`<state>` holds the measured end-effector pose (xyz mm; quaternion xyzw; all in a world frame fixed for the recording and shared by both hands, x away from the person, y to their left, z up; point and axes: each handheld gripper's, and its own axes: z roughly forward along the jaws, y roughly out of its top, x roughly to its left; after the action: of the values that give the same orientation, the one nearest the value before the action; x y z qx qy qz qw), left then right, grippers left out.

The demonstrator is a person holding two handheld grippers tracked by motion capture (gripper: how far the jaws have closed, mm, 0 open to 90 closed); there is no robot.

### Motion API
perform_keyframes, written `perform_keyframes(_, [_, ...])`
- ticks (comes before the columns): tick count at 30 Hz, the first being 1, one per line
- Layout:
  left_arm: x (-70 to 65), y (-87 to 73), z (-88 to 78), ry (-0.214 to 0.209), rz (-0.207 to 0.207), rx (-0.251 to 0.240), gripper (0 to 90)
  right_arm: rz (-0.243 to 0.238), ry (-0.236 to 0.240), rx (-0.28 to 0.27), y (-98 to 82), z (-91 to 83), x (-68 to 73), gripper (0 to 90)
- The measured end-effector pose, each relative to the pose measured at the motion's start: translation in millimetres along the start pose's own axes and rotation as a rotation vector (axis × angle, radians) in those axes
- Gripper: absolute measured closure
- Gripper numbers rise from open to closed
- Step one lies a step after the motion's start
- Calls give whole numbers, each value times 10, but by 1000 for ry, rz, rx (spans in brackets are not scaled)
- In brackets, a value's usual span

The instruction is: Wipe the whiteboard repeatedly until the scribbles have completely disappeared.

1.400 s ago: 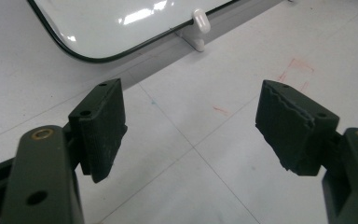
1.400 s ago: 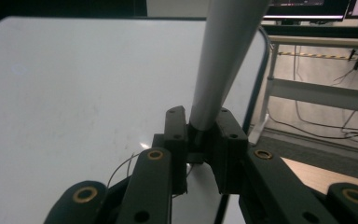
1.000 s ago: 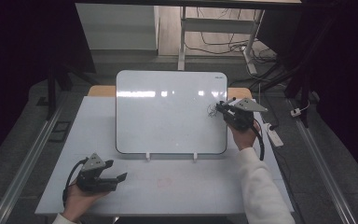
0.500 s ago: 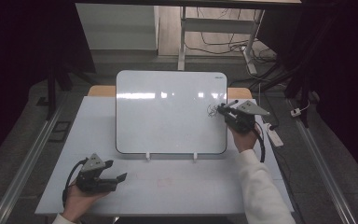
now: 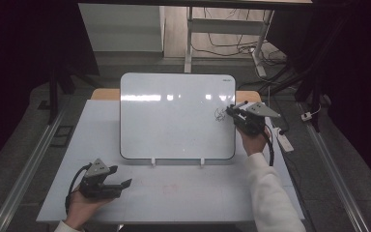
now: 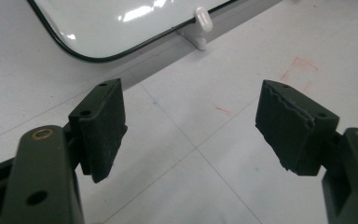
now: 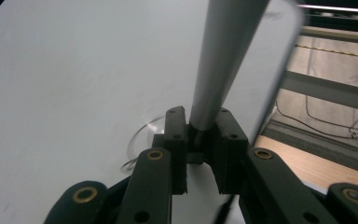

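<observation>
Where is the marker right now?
In the high view the marker is clamped in the right gripper at the whiteboard's right edge, beside the black scribble.

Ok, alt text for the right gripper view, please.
The right gripper is shut on a grey marker that rises toward the camera. Behind it lies a whiteboard bearing a dark scribble.

My high view looks forward and down over the whole table. My left gripper view sits close above its near left, facing the whiteboard; my right gripper view hugs that whiteboard's far right.
</observation>
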<state>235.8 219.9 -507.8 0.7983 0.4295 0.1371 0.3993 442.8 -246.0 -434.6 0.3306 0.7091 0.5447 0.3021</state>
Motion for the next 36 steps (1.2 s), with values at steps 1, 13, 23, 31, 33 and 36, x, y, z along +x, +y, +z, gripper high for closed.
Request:
perform_keyframes(1, [-2,1,-5,0,0,-2,250,-11,5,8,-1,22,43,778])
perform_keyframes(13, [19,-3,-14,5,-7,-6,251,-58,71,20,76,206,249,778])
perform_keyframes(23, [20,1,-10,1,-4,-6,253,-102,114,55,35,211,364,778])
perform_keyframes(31, [5,3,-9,2,-1,-6,253,-39,44,9,59,194,253,778])
perform_keyframes(33, [21,4,-1,1,-6,-4,253,-99,107,50,12,199,386,778])
perform_keyframes(36, [20,5,17,-1,-4,2,253,-105,64,41,23,169,333,778])
